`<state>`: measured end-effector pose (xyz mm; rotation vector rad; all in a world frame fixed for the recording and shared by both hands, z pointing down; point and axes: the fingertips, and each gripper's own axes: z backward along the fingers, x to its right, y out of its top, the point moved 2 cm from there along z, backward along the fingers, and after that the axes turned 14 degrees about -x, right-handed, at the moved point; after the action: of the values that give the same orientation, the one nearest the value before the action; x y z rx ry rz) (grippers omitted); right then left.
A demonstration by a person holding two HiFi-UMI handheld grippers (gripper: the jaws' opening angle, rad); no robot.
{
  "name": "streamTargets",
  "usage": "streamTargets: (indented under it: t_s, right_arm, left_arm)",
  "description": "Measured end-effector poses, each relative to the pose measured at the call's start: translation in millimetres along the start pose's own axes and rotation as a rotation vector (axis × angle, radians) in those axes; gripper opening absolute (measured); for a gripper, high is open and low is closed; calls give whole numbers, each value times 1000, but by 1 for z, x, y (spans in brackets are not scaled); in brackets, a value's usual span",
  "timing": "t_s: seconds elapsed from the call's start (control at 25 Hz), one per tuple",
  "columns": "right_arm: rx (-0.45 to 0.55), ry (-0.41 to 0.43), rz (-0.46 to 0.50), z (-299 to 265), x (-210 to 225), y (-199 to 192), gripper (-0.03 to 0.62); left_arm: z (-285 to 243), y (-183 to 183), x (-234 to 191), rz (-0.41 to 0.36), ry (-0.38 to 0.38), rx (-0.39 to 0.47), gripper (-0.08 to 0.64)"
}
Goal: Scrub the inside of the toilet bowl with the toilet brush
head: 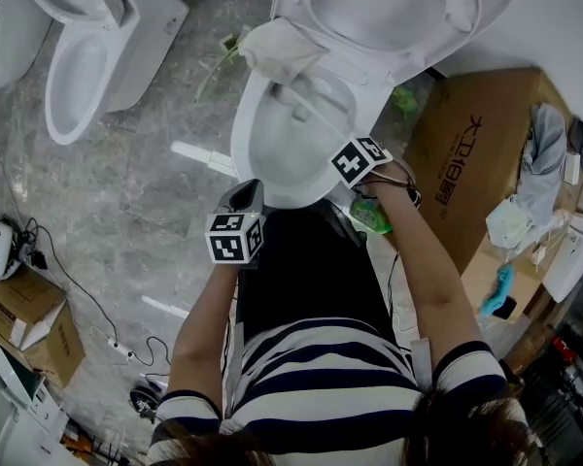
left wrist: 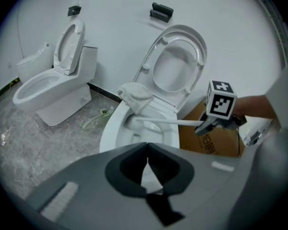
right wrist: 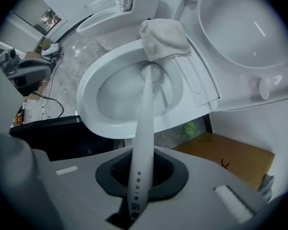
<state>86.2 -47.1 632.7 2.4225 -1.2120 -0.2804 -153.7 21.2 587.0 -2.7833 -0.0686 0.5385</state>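
Scrubbing looks under way: the right tongs clamp the toilet brush, its head deep in the toilet bowl below a cloth, the left tongs closed on nothing; next, I'd guess, sweep the walls.

Open above toilet bowl; cloth on rear rim; raised seat behind.

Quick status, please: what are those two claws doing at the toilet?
Right gripper shut on toilet brush, head inside toilet bowl. Left gripper shut, empty. White cloth draped on rear rim, just above brush head.
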Motion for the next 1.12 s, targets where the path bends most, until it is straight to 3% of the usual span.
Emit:
streamTargets:
  t_s: [0.56, 1.12]
  right_arm:
    - [-114, -66, -12, -1, 29, -40, 34]
    - [-305, -142, 120, 9, 35, -66, 33]
  left_arm:
    - [-7, 8, 18, -48, -17, -10, 0]
    - [-2, 7, 21, -65, -14, -18, 0]
